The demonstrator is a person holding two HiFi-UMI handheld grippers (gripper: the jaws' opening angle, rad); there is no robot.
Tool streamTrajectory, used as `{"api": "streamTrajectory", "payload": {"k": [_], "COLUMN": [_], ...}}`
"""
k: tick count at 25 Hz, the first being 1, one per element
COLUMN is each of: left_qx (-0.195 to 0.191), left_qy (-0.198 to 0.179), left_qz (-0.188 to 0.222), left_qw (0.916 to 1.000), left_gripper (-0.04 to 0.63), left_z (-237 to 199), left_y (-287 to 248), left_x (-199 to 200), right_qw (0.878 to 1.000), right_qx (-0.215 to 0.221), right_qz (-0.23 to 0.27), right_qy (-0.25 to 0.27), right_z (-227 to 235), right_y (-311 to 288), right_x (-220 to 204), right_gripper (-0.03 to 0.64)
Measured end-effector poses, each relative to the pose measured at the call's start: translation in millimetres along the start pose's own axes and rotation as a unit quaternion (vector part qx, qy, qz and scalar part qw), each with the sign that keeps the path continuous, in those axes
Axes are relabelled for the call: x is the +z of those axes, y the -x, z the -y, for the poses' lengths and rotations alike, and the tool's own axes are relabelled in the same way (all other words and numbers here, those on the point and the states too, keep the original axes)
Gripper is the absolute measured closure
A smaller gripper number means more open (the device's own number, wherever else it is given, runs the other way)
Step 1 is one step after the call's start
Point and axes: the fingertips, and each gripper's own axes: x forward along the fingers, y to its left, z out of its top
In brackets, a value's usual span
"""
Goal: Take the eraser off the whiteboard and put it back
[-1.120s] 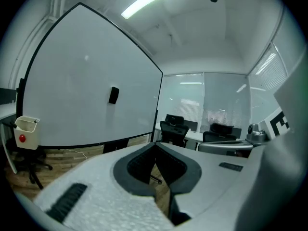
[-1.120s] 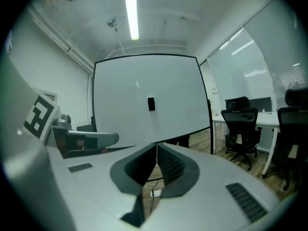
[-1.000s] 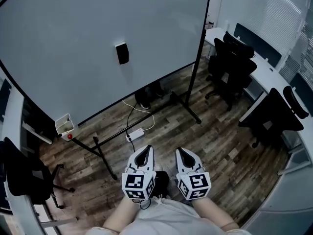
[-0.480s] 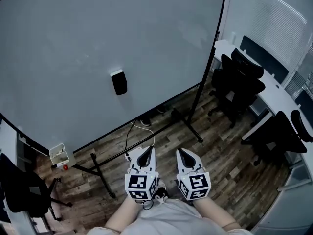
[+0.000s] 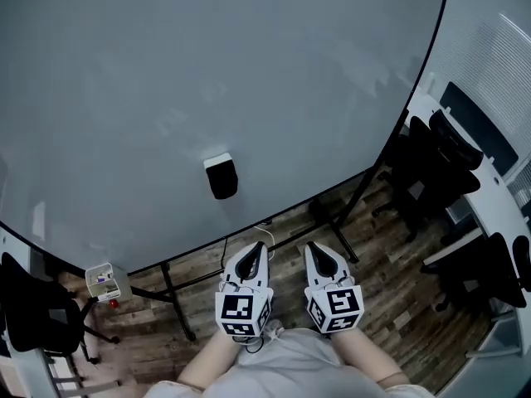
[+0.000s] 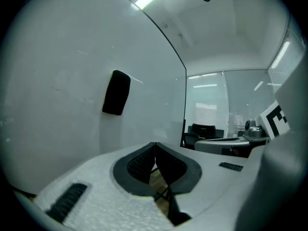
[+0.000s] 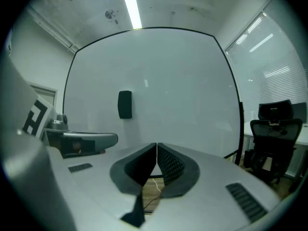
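A black eraser (image 5: pixel 221 176) sticks to the large whiteboard (image 5: pixel 249 81), low and left of centre; it also shows as the eraser (image 6: pixel 116 92) in the left gripper view and the eraser (image 7: pixel 125 104) in the right gripper view. My left gripper (image 5: pixel 257 248) and right gripper (image 5: pixel 314 249) are side by side below the board, both shut and empty, pointing at it. The left gripper (image 6: pixel 154 144) and right gripper (image 7: pixel 157 145) stand short of the eraser, which is above and a bit left of them.
The whiteboard stands on a black wheeled frame (image 5: pixel 332 222) over a wood floor with a white cable (image 5: pixel 267 225). A small tray (image 5: pixel 104 281) hangs at the board's lower left. Black office chairs (image 5: pixel 436 168) and a white desk (image 5: pixel 498 214) are to the right; another chair (image 5: pixel 33 313) is at left.
Both grippers have moved toward the whiteboard together; the board and eraser now fill more of the head view and the eraser sits nearer the grippers. Both stay shut.
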Motion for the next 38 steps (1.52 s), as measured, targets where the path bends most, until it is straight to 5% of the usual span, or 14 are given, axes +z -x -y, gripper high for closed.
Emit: {"api": "streamTrajectory", "payload": {"k": [8, 14, 19, 23, 24, 26, 31, 38], "left_qx": [0.103, 0.19, 0.243, 0.269, 0.267, 0.259, 0.294, 0.322], "left_qy": [-0.006, 0.01, -0.004, 0.017, 0.024, 0.037, 0.037, 0.018], "left_qz": [0.006, 0.013, 0.062, 0.055, 0.048, 0.033, 0.032, 0.057], "left_qw": [0.9947, 0.9817, 0.968, 0.9614, 0.9621, 0.9646, 0.9544, 0.9447], "left_gripper": [0.578, 0.577, 0.577, 0.576, 0.566, 0.366, 0.305, 0.302], "left_z": [-44, -55, -57, -64, -65, -68, -88, -101], "left_y": [-12, -13, -13, -16, -19, -26, -30, -38], "left_x": [13, 18, 47, 52, 52, 52, 69, 101], "right_qw": [0.995, 0.984, 0.974, 0.968, 0.967, 0.965, 0.964, 0.966], "right_qx": [0.095, 0.174, 0.218, 0.244, 0.248, 0.253, 0.26, 0.252], "right_qz": [0.001, -0.002, -0.001, -0.004, -0.004, -0.004, -0.007, -0.017], "right_qy": [0.024, 0.047, 0.06, 0.064, 0.064, 0.063, 0.063, 0.062], "right_z": [-17, -22, -22, -25, -25, -25, -16, -1], "right_y": [-61, -86, -97, -100, -100, -101, -104, -112], "right_x": [13, 25, 37, 41, 42, 45, 46, 43], "right_gripper": [0.589, 0.589, 0.589, 0.589, 0.589, 0.589, 0.588, 0.588]}}
